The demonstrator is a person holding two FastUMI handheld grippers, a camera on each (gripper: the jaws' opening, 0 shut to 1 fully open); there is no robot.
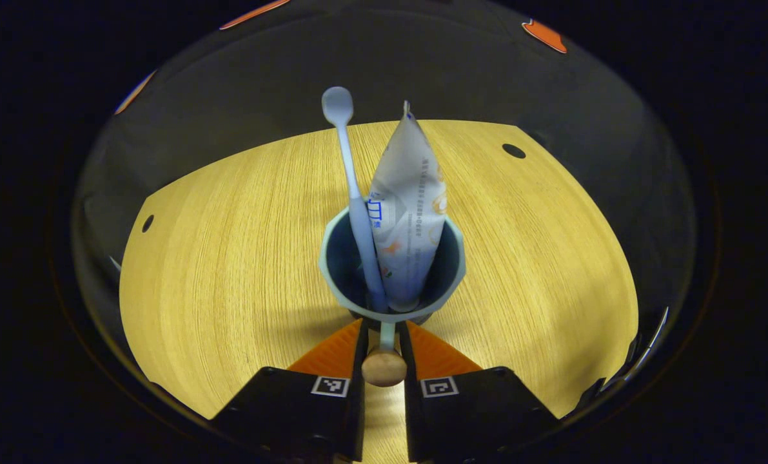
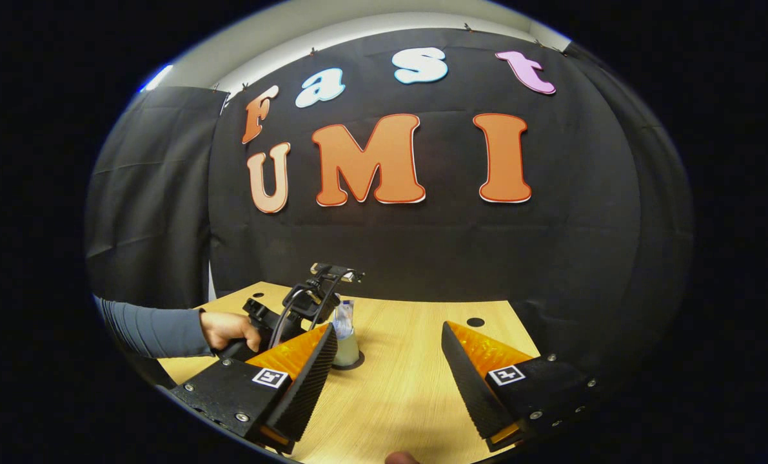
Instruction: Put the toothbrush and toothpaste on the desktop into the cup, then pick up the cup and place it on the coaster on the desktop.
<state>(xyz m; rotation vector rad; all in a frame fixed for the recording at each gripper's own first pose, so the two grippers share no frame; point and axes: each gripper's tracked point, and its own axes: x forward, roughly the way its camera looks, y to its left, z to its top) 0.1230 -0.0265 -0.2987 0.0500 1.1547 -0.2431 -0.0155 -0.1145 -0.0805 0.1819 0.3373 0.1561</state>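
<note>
Toothbrush (image 1: pixel 351 193) and toothpaste (image 1: pixel 409 206) stand inside cup (image 1: pixel 393 270) at frame centre. Left gripper (image 1: pixel 384 345) pinches cup handle (image 1: pixel 384 361) narrowly at 6 o'clock. Cup seemingly sits on dark coaster (image 2: pixel 358 365); release probably remains. Right gripper (image 2: pixel 389 361) idles, wide apart.

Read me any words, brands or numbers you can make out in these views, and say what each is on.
Nothing can be quoted with confidence.
toothpaste tube: blue and orange print, too small and blurred to read.
left gripper marker: a square coded pattern, no words.
right gripper marker: the same kind of pattern.
toothbrush, cup: no text visible.
</note>
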